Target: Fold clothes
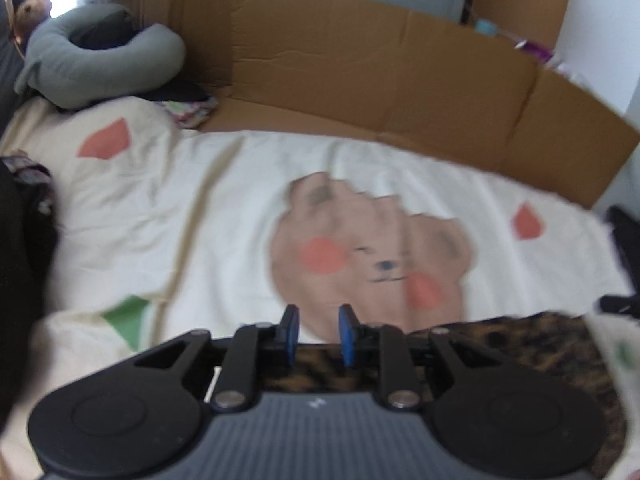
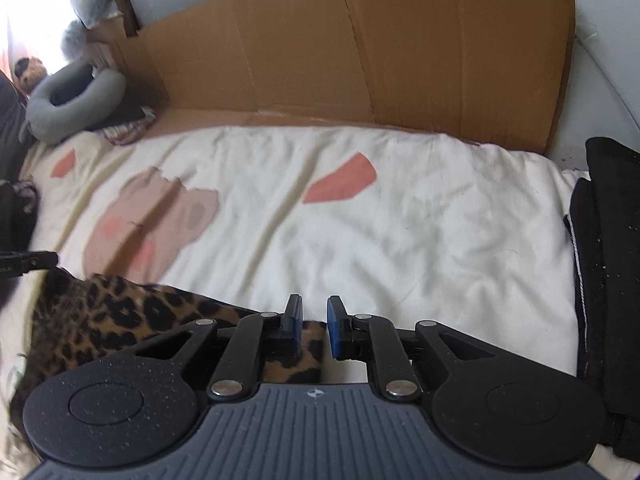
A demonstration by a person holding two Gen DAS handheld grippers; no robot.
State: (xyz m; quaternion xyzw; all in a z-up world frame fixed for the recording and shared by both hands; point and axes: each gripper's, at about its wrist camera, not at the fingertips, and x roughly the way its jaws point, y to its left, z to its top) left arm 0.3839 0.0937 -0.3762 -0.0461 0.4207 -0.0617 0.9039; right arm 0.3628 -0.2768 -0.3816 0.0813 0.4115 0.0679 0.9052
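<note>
Bed: covered by a cream quilt printed with a brown bear face, pink-red patches and a green patch; it fills most of both views.
Cardboard: a large flattened brown sheet stands along the far edge of the bed, creased into panels.
Black fabric: a dark pile lies at the right end of the bed in the right wrist view; what it is cannot be told.
Grey cushion: a curved, tube-shaped pillow sits at the far left corner of the bed, with a small soft toy just behind it and a bit of striped cloth beside it.
Leopard garment: a brown, black-spotted piece of clothing lies on the near edge of the quilt, under and between both tools; in the left wrist view it shows at lower right.
Left claw: released, its blue pads a small gap apart with nothing pinched; leopard cloth is seen lower down behind the pads, quilt above. The view is blurred.
Right claw: released, its blue pads slightly parted; a strip of the leopard garment lies in the gap beneath them, and the pads do not press on it.
Other tool: a dark tip of the left tool shows at the left edge of the right wrist view.
</note>
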